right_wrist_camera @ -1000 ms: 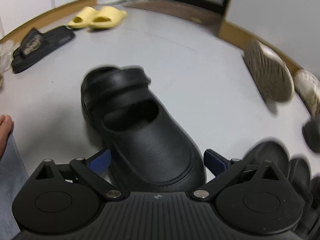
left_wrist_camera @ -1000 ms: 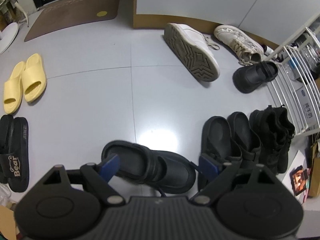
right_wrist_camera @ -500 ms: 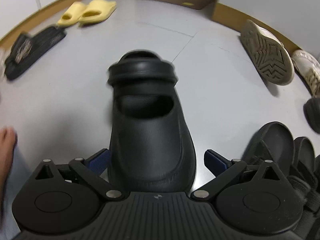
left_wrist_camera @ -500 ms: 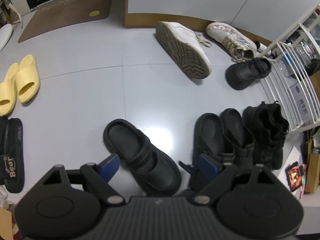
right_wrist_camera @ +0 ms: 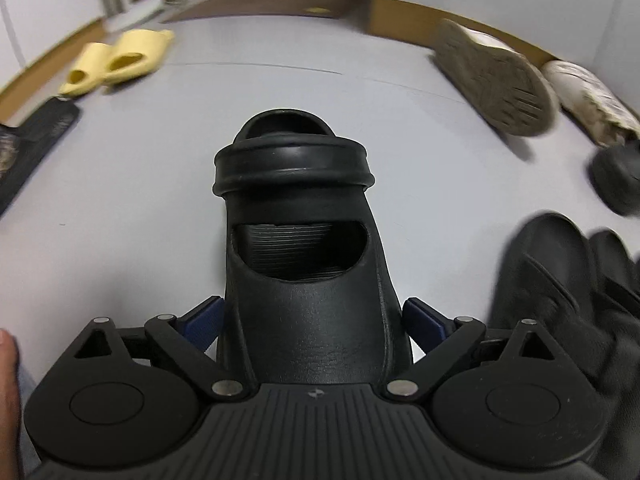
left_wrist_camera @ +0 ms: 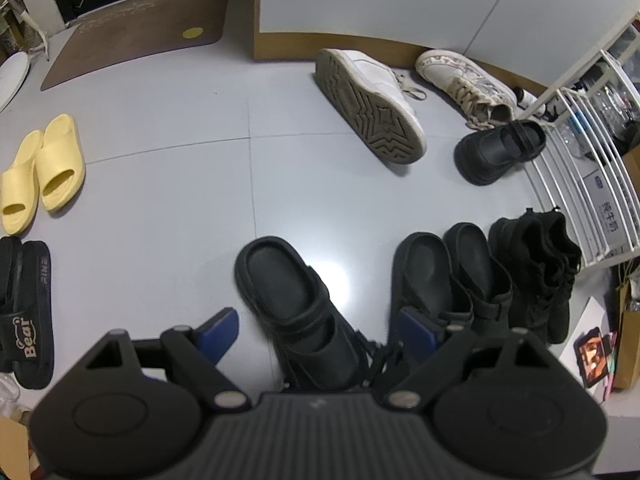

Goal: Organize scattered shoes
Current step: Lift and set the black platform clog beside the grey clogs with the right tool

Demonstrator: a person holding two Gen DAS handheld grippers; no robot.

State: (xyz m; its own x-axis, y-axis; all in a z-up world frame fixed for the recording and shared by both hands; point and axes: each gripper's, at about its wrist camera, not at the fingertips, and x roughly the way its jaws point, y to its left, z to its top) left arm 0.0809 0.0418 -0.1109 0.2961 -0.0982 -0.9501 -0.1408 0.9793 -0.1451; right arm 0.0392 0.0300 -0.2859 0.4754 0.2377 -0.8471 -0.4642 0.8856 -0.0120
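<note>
Clearly the right gripper (right_wrist_camera: 312, 320) has the black clog (right_wrist_camera: 304, 280) by its toe, blue pads pressed to either flank, heel pointing away over the grey floor (right_wrist_camera: 160, 160). It looks like a moulded rubbery shoe: light, thick-walled, springy rather than stiff, with a matte skin that should not slip much. The toe is a fair hold, though the heel strap (right_wrist_camera: 292, 164) may flop. The left gripper (left_wrist_camera: 316, 330) hangs above with its jaws wide and nothing between them but the same clog below.

Just right of the held clog lies a pair of black slides (left_wrist_camera: 448, 280), then black sneakers (left_wrist_camera: 536, 272); its likely mate (left_wrist_camera: 496, 152) sits ahead to the right beside a tipped white sneaker (left_wrist_camera: 372, 108). Yellow slides (left_wrist_camera: 44, 164) and bear slides (left_wrist_camera: 28, 312) lie well left. The slides at right crowd any sideways swing.
</note>
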